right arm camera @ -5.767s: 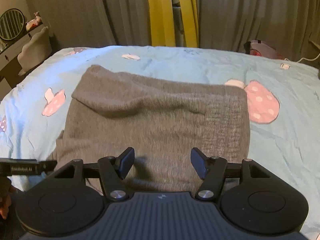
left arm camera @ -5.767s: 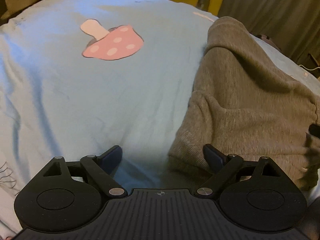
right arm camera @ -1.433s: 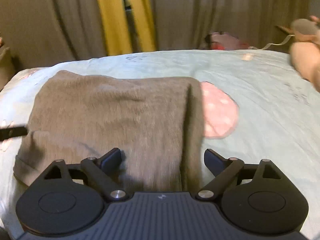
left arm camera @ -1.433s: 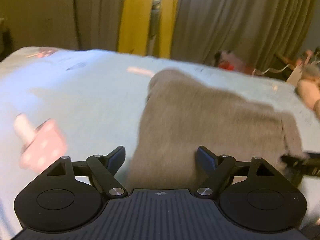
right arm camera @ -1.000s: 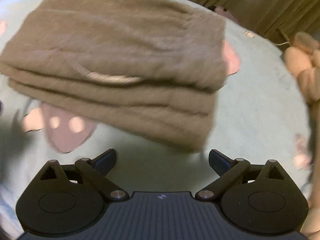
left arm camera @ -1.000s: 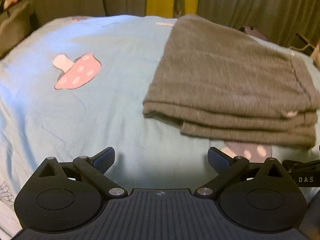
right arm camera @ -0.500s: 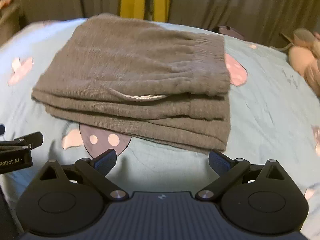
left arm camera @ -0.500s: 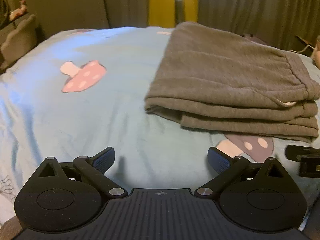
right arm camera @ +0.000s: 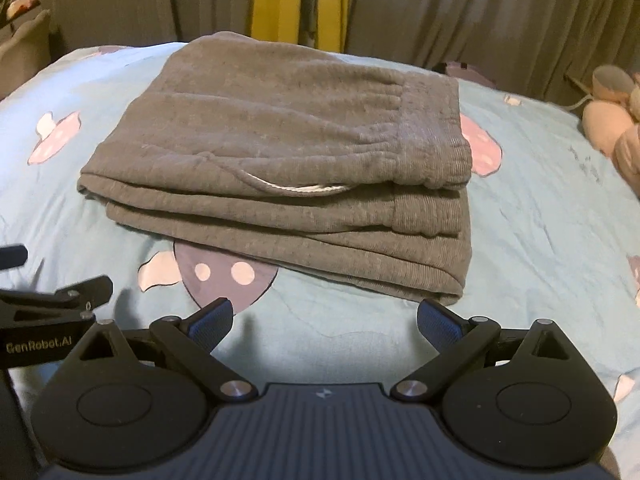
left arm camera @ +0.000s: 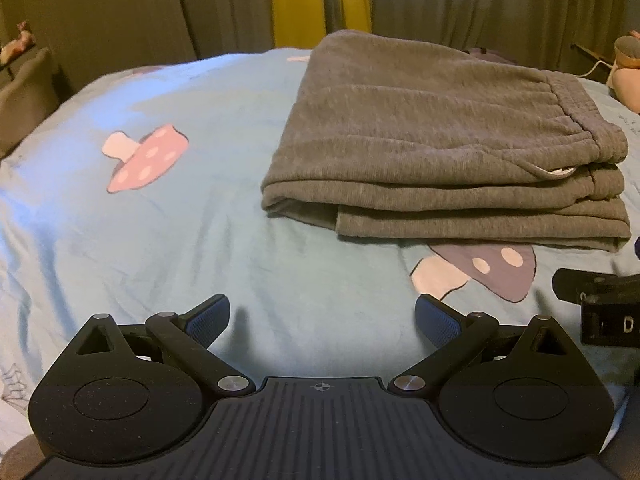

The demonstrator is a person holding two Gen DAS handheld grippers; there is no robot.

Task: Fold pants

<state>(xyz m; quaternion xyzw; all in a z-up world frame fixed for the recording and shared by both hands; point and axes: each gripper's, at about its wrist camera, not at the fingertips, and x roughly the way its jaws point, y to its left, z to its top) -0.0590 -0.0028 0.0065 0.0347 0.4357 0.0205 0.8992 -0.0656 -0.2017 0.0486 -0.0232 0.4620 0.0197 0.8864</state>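
Note:
The grey pants [left arm camera: 440,152] lie folded in a flat stack on the light blue bed sheet [left arm camera: 200,220]. They also show in the right wrist view [right arm camera: 280,160], waistband to the right, with a white drawstring [right arm camera: 296,189] peeking out of the front fold. My left gripper [left arm camera: 322,320] is open and empty, held over the sheet short of the stack. My right gripper [right arm camera: 325,322] is open and empty, just in front of the stack's near edge. The right gripper's side [left arm camera: 600,304] shows at the right of the left wrist view; the left gripper's side [right arm camera: 48,312] shows at the left of the right wrist view.
Pink mushroom prints [left arm camera: 144,156] dot the sheet, one [right arm camera: 224,276] partly under the stack. Grey and yellow curtains [right arm camera: 280,4] hang behind the bed. A pink plush toy [right arm camera: 612,120] lies at the bed's right side.
Both grippers have let go of the pants and drawn back toward the near edge of the bed. The pants now lie in a thicker folded stack and have stopped moving.

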